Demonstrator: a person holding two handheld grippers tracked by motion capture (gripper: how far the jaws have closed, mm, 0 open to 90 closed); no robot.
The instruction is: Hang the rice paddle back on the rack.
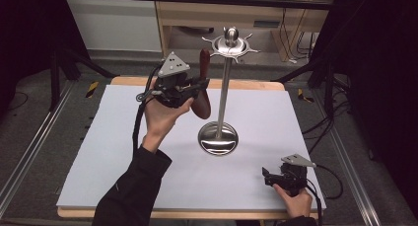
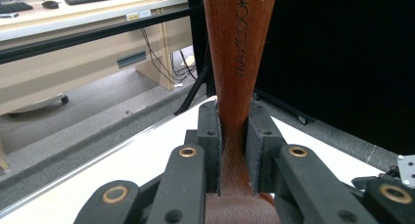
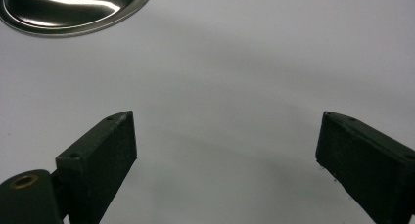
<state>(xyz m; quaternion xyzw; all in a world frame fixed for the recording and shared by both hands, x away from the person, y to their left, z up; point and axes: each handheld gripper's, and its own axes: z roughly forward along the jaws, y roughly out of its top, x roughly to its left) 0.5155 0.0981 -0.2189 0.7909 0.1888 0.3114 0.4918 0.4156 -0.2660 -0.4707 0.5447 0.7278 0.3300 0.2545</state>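
A brown wooden spoon [image 1: 202,90] is held upright with its bowl down, just left of the pole of a steel utensil stand [image 1: 224,88]. My left gripper [image 1: 199,85] is shut on the spoon's neck; in the left gripper view both pads press the wooden spoon [image 2: 238,53], whose handle rises out of the top edge. The stand has a round base [image 1: 218,138] and a hooked ring at the top [image 1: 230,44]. My right gripper [image 1: 268,176] rests low at the table's front right, jaws wide apart with nothing between them [image 3: 225,145].
A white board [image 1: 148,152] covers the wooden table. The stand's shiny base [image 3: 68,11] lies ahead of the right gripper. Dark frame bars, rails and cables run along both sides of the table; desks stand behind it.
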